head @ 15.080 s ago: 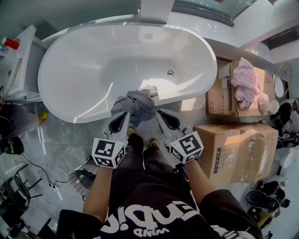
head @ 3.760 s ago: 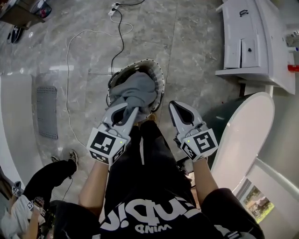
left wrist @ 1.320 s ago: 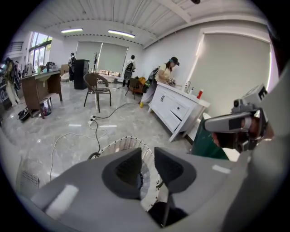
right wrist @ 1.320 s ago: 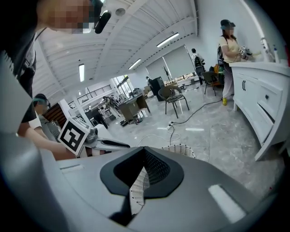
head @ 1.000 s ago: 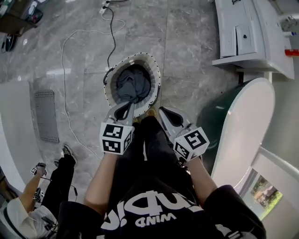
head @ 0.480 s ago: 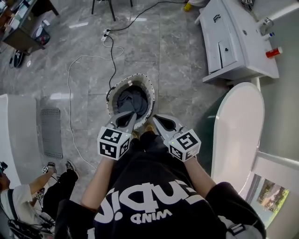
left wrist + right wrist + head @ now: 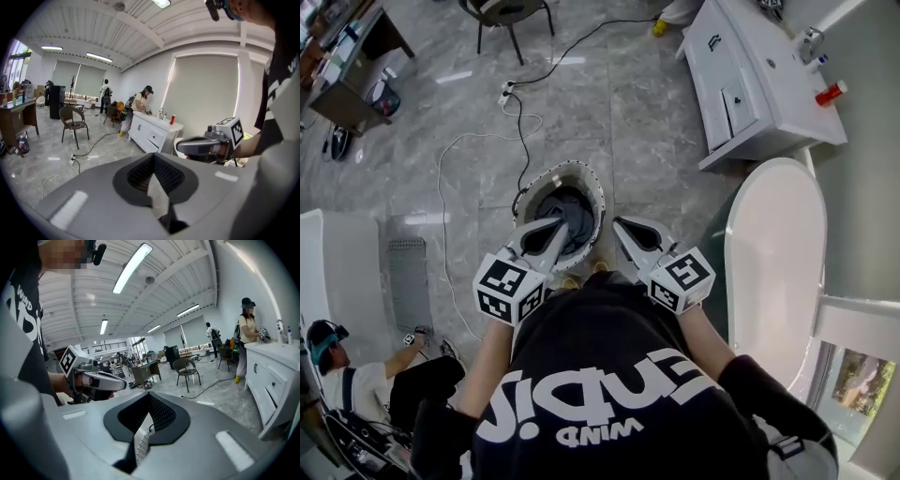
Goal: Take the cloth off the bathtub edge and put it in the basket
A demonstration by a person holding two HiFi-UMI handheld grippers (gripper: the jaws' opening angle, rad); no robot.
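Observation:
The grey cloth [image 7: 563, 208] lies bunched inside the round wicker basket [image 7: 528, 192] on the floor. My left gripper [image 7: 566, 223] hovers over the basket's near rim, shut and holding nothing. My right gripper [image 7: 617, 223] hangs beside it to the right, off the basket, its jaws together and bare. The white bathtub [image 7: 773, 253] stands at the right. In the left gripper view my left gripper [image 7: 153, 155] points out level across the room, with the right gripper [image 7: 206, 145] beyond it. The right gripper view shows my right gripper [image 7: 149, 394] with the left gripper [image 7: 97, 379] at its left.
A white vanity cabinet [image 7: 755, 80] stands beyond the tub. A cable [image 7: 455, 141] with a power strip trails over the marble floor, and a chair [image 7: 502, 11] sits at the far edge. A person [image 7: 356, 384] crouches at the lower left. A floor grate [image 7: 408, 281] lies left.
Both grippers have lifted away from the basket and stay shut. The cloth remains in the basket. The head view has pulled back and shows more of the floor.

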